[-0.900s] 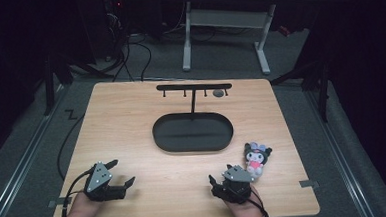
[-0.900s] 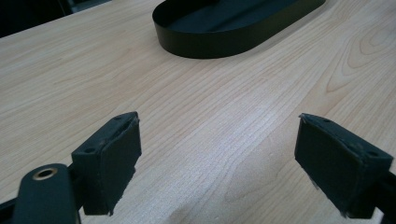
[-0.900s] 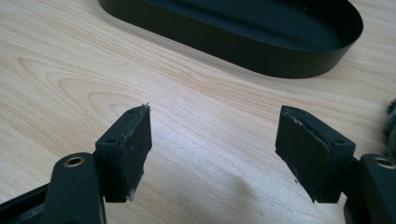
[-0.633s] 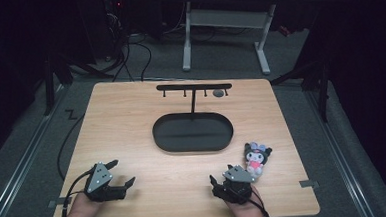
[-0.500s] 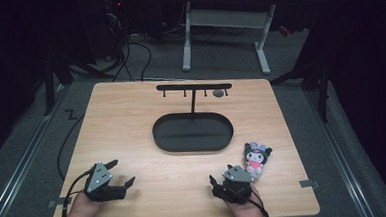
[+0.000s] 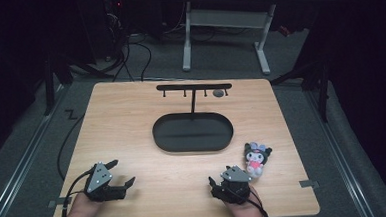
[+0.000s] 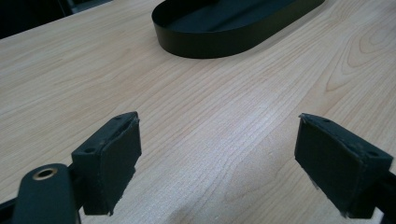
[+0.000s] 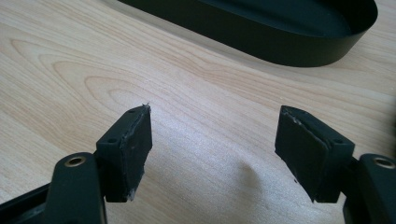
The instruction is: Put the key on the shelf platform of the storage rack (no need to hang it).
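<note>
A small black-and-white plush toy (image 6: 256, 157) with a pink front lies on the wooden table, right of the black oval tray (image 6: 158, 135). My right gripper (image 6: 218, 179) rests near the front edge, just left of the plush and apart from it. In the right gripper view its jaws (image 8: 215, 149) stand open over bare wood, with the tray wall (image 8: 289, 49) ahead. My left gripper (image 6: 124, 172) sits at the front left. Its jaws (image 7: 217, 163) are wide open with nothing between them, and the tray (image 7: 210, 44) lies farther off.
A black T-shaped stand with small hooks (image 6: 193, 87) rises from the tray's far side, and a small grey thing (image 6: 218, 93) hangs near its right end. Cables trail from both grippers. Bare wood lies between the grippers and the tray.
</note>
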Tool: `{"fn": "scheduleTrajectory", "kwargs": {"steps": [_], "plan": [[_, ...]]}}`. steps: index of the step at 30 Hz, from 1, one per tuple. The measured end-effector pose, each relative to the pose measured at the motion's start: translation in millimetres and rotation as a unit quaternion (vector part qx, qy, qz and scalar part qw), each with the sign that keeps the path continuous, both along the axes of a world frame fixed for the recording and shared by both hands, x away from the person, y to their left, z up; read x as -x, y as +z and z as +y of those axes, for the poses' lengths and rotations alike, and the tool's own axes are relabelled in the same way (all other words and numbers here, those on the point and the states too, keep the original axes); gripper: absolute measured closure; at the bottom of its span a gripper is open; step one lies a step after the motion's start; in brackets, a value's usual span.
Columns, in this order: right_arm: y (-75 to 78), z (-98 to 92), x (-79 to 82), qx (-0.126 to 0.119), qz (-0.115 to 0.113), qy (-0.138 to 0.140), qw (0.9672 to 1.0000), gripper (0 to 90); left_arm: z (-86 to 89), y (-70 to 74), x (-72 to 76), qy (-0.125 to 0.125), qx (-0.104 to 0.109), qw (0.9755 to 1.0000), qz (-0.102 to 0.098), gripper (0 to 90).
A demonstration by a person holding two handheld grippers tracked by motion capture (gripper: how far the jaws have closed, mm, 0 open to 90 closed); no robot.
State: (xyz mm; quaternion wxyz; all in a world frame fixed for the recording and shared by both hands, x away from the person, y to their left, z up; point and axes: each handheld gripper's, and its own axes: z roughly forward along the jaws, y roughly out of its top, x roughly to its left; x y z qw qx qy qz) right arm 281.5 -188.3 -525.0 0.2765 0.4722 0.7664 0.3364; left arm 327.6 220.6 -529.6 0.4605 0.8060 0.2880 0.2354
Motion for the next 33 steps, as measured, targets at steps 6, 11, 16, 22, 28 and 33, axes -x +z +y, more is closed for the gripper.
{"fn": "scheduleTrajectory", "kwargs": {"steps": [6,11,16,22,28,33], "plan": [[-1.0,-1.1,-0.3,0.002,0.003,0.003,1.0,28.4,0.0,0.0,0.1,0.0,0.0,1.0,0.0,15.5],[1.1,-6.0,-2.1,0.001,0.012,0.005,0.9999,28.2,0.2,0.1,-0.1,-0.001,0.001,1.0,0.001,15.5],[2.5,-10.6,-2.1,0.0,0.011,-0.001,0.9999,28.2,0.3,0.1,-0.1,-0.001,0.001,1.0,0.001,15.5],[2.3,-10.8,-2.6,0.007,0.019,-0.007,0.9998,28.2,0.2,0.2,0.3,-0.002,-0.001,1.0,0.001,15.5],[0.5,-11.5,-4.8,0.001,0.034,-0.022,0.9992,25.1,0.3,0.2,0.1,-0.004,0.001,1.0,0.001,15.5],[-0.7,-9.4,-6.3,0.005,0.044,-0.023,0.9987,24.4,0.8,0.4,-0.2,-0.005,0.003,1.0,0.002,15.5]]}}
